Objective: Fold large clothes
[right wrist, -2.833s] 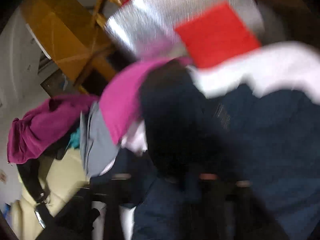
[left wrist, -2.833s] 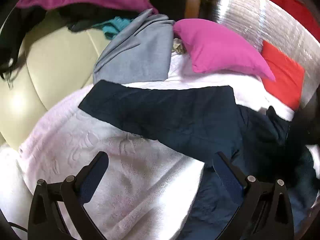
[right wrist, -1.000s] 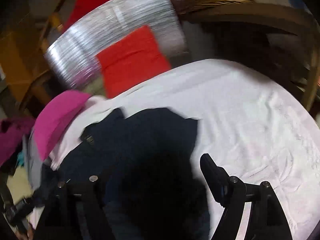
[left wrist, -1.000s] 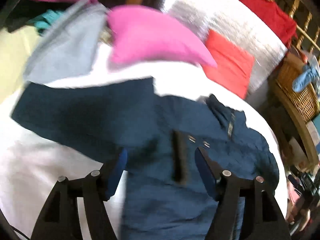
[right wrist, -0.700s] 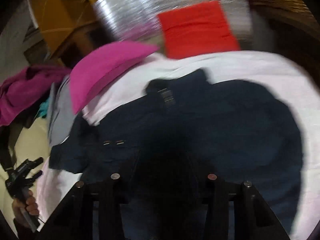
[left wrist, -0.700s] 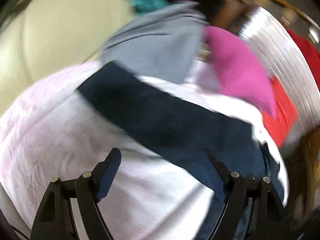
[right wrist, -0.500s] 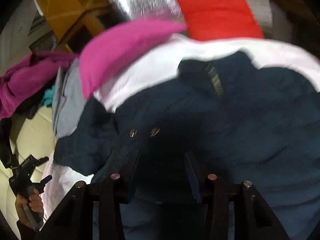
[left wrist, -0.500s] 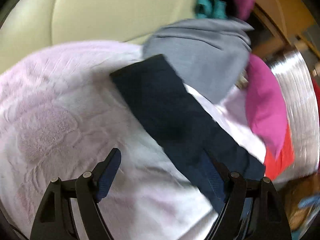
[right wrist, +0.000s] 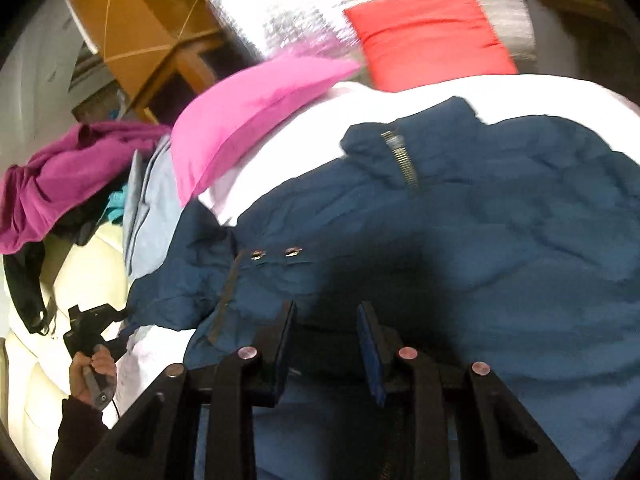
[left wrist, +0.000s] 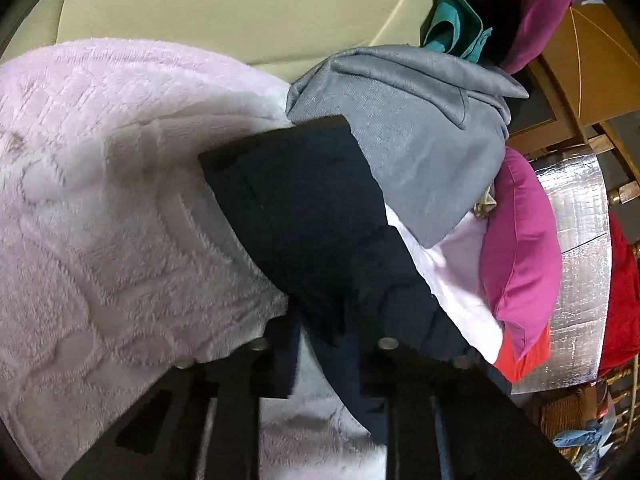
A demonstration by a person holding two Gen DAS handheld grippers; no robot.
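Note:
A navy blue jacket [right wrist: 460,248] lies spread on a white-pink blanket [left wrist: 100,208]. Its zipped collar [right wrist: 400,156] points to the far side. One sleeve [left wrist: 304,216] stretches out to the left. My left gripper [left wrist: 324,340] is shut on this sleeve partway along it; the cuff end lies beyond on the blanket. My right gripper [right wrist: 326,340] sits low over the jacket's body with its jaws narrowed around a dark fold of fabric. The left gripper and the hand holding it show small at the left in the right wrist view [right wrist: 94,328].
A grey garment [left wrist: 420,132] lies past the sleeve. A pink pillow [right wrist: 256,108] and a red pillow [right wrist: 432,36] sit at the head end against a silver panel [right wrist: 288,12]. A magenta cloth pile [right wrist: 68,176] lies on a cream seat [left wrist: 224,4].
My left gripper has moved along the sleeve and closed on it. My right gripper has narrowed its jaws and come down onto the jacket's body.

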